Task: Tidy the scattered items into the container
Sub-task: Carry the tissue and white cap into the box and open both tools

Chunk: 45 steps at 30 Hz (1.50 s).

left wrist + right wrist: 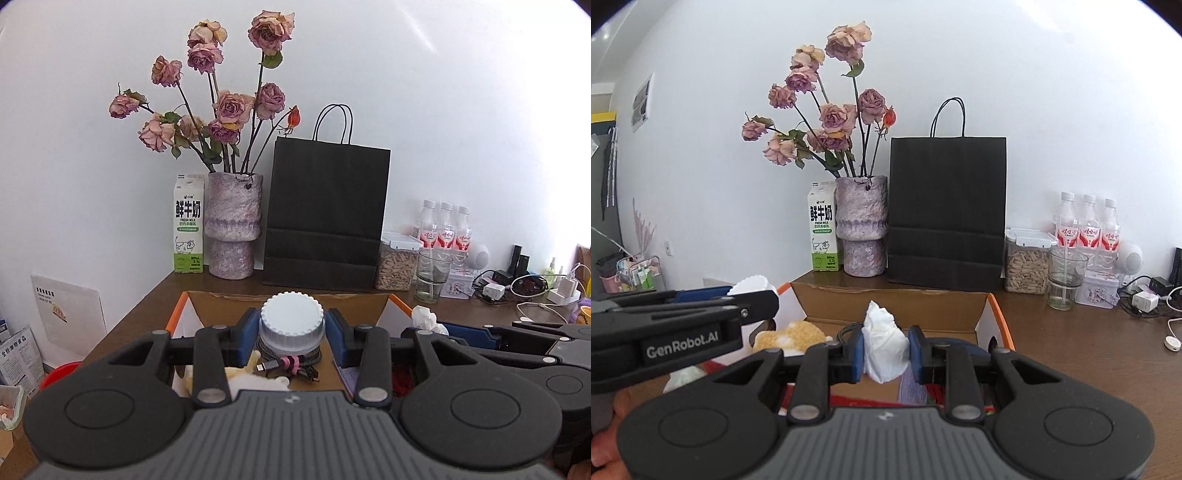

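Note:
My left gripper [291,330] is shut on a white ribbed jar lid [291,321], held above the open cardboard box [221,306]. Inside the box lie a coiled cable with a pink tie [291,363] and a cream plush toy [258,382]. My right gripper [886,350] is shut on a crumpled white tissue [884,347], also above the box [894,306]. In the right wrist view the left gripper [753,299] comes in from the left with the white lid [751,286], and a yellow plush toy [792,334] lies in the box. The tissue [424,315] shows in the left wrist view too.
Along the back wall of the brown table [1089,350] stand a milk carton [188,225], a vase of dried roses [232,225], a black paper bag [325,214], a jar of seeds [397,264], a glass [432,275] and three water bottles [445,227]. Chargers and cables [528,286] lie at the right.

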### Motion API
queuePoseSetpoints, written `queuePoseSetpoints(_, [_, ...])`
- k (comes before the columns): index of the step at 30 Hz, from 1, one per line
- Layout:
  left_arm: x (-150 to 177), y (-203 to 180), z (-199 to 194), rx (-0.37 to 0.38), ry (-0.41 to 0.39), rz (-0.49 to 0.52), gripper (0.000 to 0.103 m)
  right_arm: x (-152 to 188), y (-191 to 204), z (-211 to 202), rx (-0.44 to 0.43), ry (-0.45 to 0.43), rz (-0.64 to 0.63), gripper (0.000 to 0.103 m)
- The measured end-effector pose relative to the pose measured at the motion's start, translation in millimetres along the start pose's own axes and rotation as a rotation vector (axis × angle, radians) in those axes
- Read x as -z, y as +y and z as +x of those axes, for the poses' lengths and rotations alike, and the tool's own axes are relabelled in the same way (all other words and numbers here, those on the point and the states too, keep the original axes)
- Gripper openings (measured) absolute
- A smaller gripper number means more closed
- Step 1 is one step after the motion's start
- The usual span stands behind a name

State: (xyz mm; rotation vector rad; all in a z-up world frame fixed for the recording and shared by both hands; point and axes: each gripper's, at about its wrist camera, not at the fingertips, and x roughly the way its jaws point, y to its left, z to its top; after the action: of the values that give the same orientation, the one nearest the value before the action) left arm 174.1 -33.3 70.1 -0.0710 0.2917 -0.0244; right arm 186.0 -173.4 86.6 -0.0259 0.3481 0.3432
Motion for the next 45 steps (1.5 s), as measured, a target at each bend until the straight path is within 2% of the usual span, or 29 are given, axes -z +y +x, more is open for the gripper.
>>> queuePoseSetpoints(5, [-10.0,5.1,40.5,-0.044,0.021,-0.007,0.040,-15.7,0.0,35.0,0.001,0.000,-0.013,0.023])
queuePoseSetpoints(7, [-8.3,11.2,55.2,-0.072,0.033,-0.044,0.040,-18.0,-2.4,48.7,0.005,0.006,-0.016,0.023])
queuePoseSetpoints(9, [-1.7,17.5,67.9,-0.082,0.058,-0.067,0.040,-15.1,-6.2,63.0,0.015,0.020,-0.005,0.023])
queuePoseSetpoints(11, [3.9,23.9,77.3,-0.061,0.099,-0.076,0.040,-7.2,-11.7,74.5,0.010,0.041,0.027,0.023])
queuePoseSetpoints(15, [11.0,25.2,83.1,-0.073,0.119,-0.063,0.040,7.8,-14.2,93.7,0.003,0.109,0.029,0.023])
queuePoseSetpoints(22, [21.3,17.2,88.9,-0.086,0.142,-0.027,0.040,15.0,-14.9,87.3,0.024,0.087,0.021,0.023])
queuePoseSetpoints(29, [23.0,14.4,86.6,-0.089,0.125,-0.007,0.040,15.7,-12.9,83.5,0.033,0.079,0.007,0.024])
queuePoseSetpoints(32, [22.9,16.1,84.4,-0.096,0.122,-0.011,0.043,15.3,-14.1,81.7,0.039,0.075,0.016,0.028])
queuePoseSetpoints(33, [22.7,17.0,82.7,-0.096,0.119,-0.014,0.050,15.1,-15.2,80.1,0.038,0.071,0.022,0.037])
queuePoseSetpoints(34, [22.1,17.8,79.9,-0.097,0.109,-0.016,0.054,14.9,-16.2,78.4,0.034,0.067,0.027,0.055])
queuePoseSetpoints(35, [21.1,18.5,76.9,-0.117,0.092,-0.017,0.064,14.7,-17.6,75.8,0.029,0.059,0.033,0.065])
queuePoseSetpoints(36, [20.1,19.3,73.4,-0.147,0.072,-0.015,0.083,14.5,-18.8,73.2,0.036,0.050,0.037,0.075])
queuePoseSetpoints(38, [17.9,23.3,68.2,-0.197,0.028,-0.027,0.103,13.5,-22.3,66.8,0.064,0.023,0.045,0.087])
queuePoseSetpoints(40, [16.4,28.4,63.6,-0.189,0.001,-0.054,0.103,11.1,-29.2,59.8,0.060,0.000,0.070,0.103])
queuePoseSetpoints(45, [15.2,29.8,59.0,-0.171,-0.015,-0.071,0.103,9.4,-31.6,48.9,0.054,-0.029,0.074,0.103])
